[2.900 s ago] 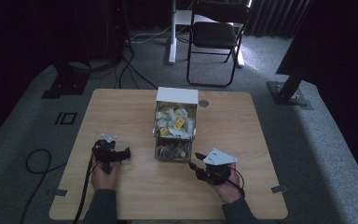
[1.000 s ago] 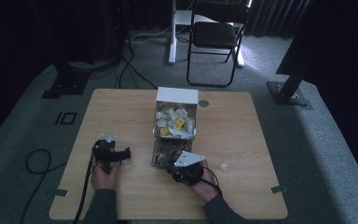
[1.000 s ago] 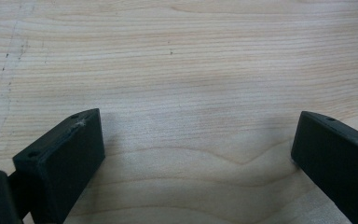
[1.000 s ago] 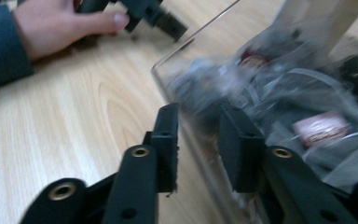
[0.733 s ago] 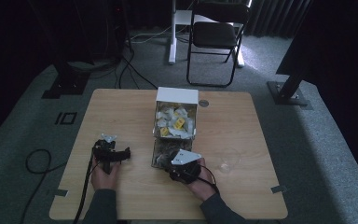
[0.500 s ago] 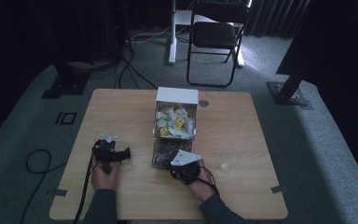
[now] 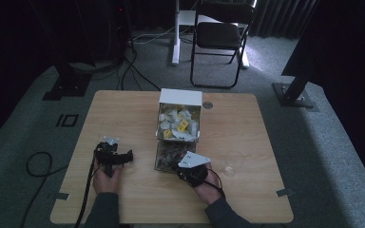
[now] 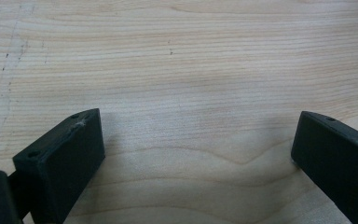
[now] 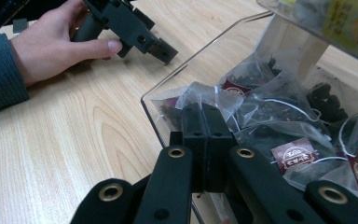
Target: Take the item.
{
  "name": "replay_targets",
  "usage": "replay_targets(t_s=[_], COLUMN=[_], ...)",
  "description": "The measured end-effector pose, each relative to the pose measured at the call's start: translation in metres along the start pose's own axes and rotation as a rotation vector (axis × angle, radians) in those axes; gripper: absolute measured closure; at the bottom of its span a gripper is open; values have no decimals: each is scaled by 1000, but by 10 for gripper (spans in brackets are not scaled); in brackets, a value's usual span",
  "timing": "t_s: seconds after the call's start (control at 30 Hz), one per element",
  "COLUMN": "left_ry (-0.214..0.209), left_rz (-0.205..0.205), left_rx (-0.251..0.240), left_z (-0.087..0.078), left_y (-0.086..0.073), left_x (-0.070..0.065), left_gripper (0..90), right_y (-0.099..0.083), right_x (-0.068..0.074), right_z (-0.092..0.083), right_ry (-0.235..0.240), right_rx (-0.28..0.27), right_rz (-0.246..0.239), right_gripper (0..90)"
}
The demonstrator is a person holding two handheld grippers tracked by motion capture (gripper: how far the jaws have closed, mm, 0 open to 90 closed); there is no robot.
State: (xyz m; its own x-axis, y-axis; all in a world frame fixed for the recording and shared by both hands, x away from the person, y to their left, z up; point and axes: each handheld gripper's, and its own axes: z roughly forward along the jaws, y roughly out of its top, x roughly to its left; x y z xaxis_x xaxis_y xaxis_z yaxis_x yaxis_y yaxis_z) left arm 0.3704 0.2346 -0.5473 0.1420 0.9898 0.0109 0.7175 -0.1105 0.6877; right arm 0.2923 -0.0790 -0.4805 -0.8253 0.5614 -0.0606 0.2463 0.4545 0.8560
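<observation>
— Jaws on the right gripper (image 9: pixel 204 122) are pressed flat together, their tips down among the tea bags (image 9: pixel 261 116) at the near edge of the clear tray (image 9: pixel 161 119). Are they pinching one?

— Hard to call. They meet tightly, and a wrapper lies right against the tips, but I can't make out film or string caught between them. I'd say closed, with any grip unproven.

— Where do the bags sit?

— Piled in that tray, which is the lower tier of the dispenser box (image 7: pixel 179 97) at the middle of the table (image 7: pixel 123 102). The upper tier holds lighter sachets (image 7: pixel 177 124), some yellow. The dark bags spill forward in the tray, probably so they can be taken from the front.

— So that's why the gripper comes in low from the near side?

— I think so: the front is the open way in, under the upper tier.

— And the left gripper (image 7: pixel 115 157)?

— Left of the tray, well apart from it, resting on the wood with its jaws spread wide and nothing between them. The left hand (image 9: pixel 63 44) holds it still, likely parked out of the way.

— Anything right of the tray?

— A clear glass (image 7: pixel 231 163), just beside the right hand (image 7: pixel 204 179); perhaps where a bag is meant to go.
</observation>
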Motion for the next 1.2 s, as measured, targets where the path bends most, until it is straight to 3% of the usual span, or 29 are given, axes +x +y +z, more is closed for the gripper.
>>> replay_targets(t_s=[0.4,1.2], left_ry=[0,0], left_rz=[3,2], left_rx=[2,2], left_z=[0,0], left_y=[0,0], left_x=[0,0], left_gripper=[30,30], right_y=[9,13], right_x=[1,-7], right_z=[-13,-40], right_ry=[-3,-35], right_rx=[-18,-46], right_rz=[-20,2], right_gripper=[900,900])
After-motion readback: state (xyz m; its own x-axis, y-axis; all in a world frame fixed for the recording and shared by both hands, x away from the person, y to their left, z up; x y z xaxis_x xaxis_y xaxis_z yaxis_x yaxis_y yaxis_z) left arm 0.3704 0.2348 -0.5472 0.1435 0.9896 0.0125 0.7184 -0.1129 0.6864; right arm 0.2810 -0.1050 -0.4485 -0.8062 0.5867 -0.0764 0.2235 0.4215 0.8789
